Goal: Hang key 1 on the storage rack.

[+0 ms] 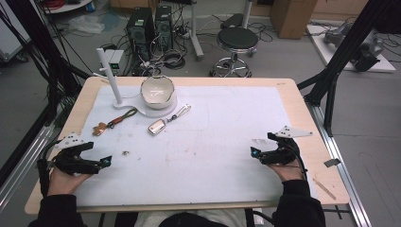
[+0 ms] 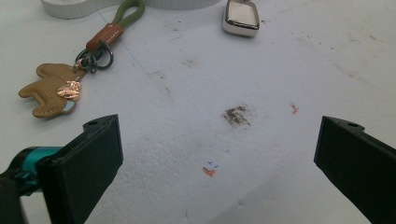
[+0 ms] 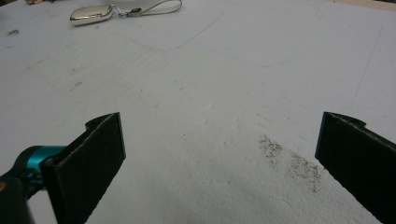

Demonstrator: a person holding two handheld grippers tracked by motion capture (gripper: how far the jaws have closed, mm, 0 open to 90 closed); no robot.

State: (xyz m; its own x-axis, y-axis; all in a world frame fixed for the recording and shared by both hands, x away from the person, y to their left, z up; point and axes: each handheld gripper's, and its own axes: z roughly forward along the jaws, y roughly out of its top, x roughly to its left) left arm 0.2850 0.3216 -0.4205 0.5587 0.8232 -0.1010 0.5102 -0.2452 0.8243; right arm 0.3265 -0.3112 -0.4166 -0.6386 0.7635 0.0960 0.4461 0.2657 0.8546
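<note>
1. The table point(image 1: 302, 113) carries a white mat point(image 1: 227, 137), marked with dark smudges.
2. At the far left a white stand point(image 1: 115, 90) with an upright post holds a bowl point(image 1: 157, 91), probably to catch small items.
3. The left gripper point(image 1: 97, 163) and right gripper point(image 1: 260, 153) rest at the near corners, jaws released wide, grasping nothing, apparently waiting.
4. A silver key fob point(image 1: 157, 126) lies near the stand.
5. A green-strapped keyring point(image 2: 100, 44) with a tan animal charm lies left of the fob, within the left gripper's reach.

Even, bright overhead light, soft faint shadows, slight blur at near edges.
</note>
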